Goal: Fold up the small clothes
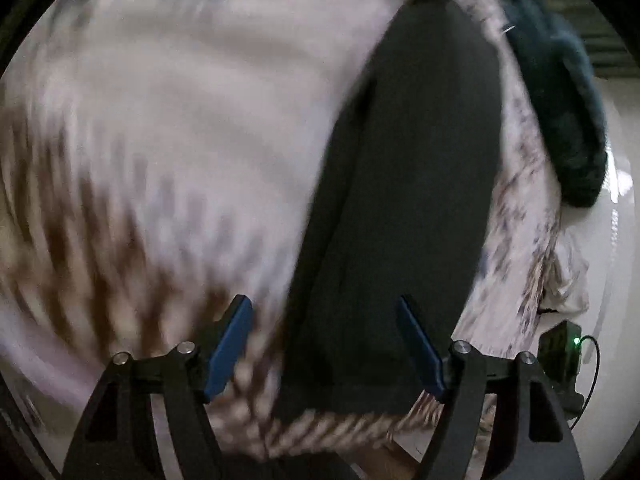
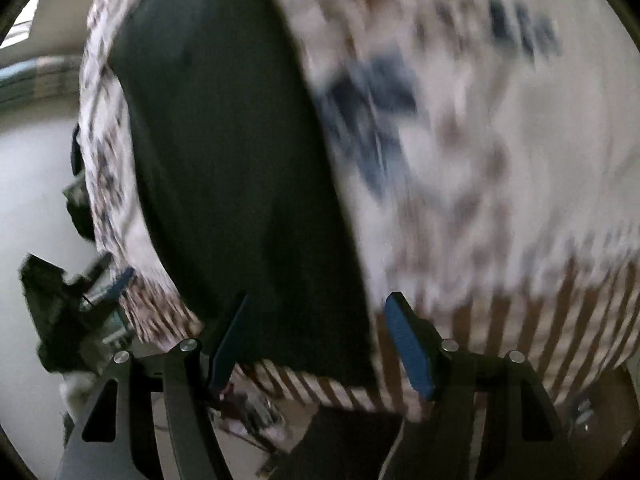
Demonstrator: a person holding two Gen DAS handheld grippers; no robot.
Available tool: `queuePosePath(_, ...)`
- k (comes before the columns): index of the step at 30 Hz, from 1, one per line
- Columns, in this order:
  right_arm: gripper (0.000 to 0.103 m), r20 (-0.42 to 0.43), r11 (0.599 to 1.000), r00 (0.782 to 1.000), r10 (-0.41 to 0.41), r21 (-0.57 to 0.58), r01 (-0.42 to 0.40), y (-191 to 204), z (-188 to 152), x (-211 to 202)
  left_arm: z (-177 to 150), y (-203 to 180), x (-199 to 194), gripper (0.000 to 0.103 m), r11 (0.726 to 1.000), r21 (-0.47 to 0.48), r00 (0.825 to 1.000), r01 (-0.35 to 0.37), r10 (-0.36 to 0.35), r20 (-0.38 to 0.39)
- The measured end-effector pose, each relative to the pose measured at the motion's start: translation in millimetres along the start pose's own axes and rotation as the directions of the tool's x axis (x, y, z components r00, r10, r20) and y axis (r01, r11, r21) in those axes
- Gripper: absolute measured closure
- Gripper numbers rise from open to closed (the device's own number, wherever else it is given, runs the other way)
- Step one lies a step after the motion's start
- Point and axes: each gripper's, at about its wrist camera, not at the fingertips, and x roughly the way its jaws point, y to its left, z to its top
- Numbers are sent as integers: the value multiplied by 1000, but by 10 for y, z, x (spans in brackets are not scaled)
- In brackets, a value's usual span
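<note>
A patterned cloth (image 1: 168,128) fills most of both views, pale with brown stripes toward its near edge and dark blue flecks elsewhere, all smeared by blur so the print cannot be read closely. It lies spread beneath both cameras, with a fringed or striped hem running along the near side just in front of the fingertips. On top of it lies a dark garment (image 1: 404,208) — a long, plain, near-black panel, narrower at the far end and wider toward the cameras, its near edge lying straight across the hem of the cloth; in the right wrist view the same dark garment (image 2: 240,168) sits left of centre with the patterned cloth (image 2: 500,152) on both sides of it. A teal knitted piece (image 1: 560,92) lies bunched beyond the cloth's far right edge on a white surface (image 1: 616,240). The left hand-held gripper (image 1: 325,350) stands wide above the near end of the dark garment, its blue fingers (image 1: 230,346) apart and pressing on nothing. The right hand-held gripper (image 2: 316,346) is likewise wide, with the garment's near edge seen between its fingers but not pinched. A small black device (image 1: 560,354) with a green light sits at the cloth's right side — in the right wrist view dark gear (image 2: 64,312), too blurred to name, shows at the left.
</note>
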Motion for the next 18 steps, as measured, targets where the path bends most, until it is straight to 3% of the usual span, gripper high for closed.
queuePosePath(3, 32, -22, 1000, 1000, -12, 10, 12, -113, -204, 364, -385, 86, 342, 33, 1000, 19, 999, -13, 14, -53)
queuePosePath(4, 32, -26, 1000, 1000, 14, 28, -13, -165, -259, 489, -469, 48, 409, 33, 999, 48, 1000, -9, 10, -29)
queuePosePath(5, 32, -29, 998, 999, 41, 44, -40, -199, -292, 579, -531, 4, 393, 40, 997, 77, 1000, -7, 7, 1)
queuePosePath(6, 34, -25, 996, 998, 66, 64, -64, -240, -327, 661, -580, -65, 390, 52, 992, 120, 999, -24, 19, 36)
queuePosePath(7, 43, -10, 991, 995, 101, 86, -100, -264, -362, 725, -598, -99, 390, 83, 990, 138, 999, -33, 27, 44)
queuePosePath(8, 56, 0, 988, 992, 126, 94, -125, -267, -400, 758, -614, -129, 389, 88, 988, 152, 998, -41, 34, 50)
queuePosePath(9, 93, 8, 985, 990, 139, 99, -139, -253, -433, 784, -619, -135, 368, 88, 986, 158, 997, -45, 35, 64)
queuePosePath(10, 93, 32, 981, 986, 164, 95, -167, -201, -483, 773, -619, -124, 348, 88, 983, 171, 996, -59, 47, 77)
queuePosePath(12, 94, 70, 994, 992, 108, 26, -110, -108, -580, 692, -611, 54, 421, 86, 980, 184, 995, -78, 65, 77)
queuePosePath(15, 94, 78, 996, 995, 69, 48, -73, -208, -672, 722, -572, 109, 433, 84, 983, 178, 998, -51, 42, 54)
queuePosePath(18, 92, 33, 994, 995, 91, 54, -93, -183, -596, 798, -563, 14, 377, 67, 980, 196, 999, -34, 25, 48)
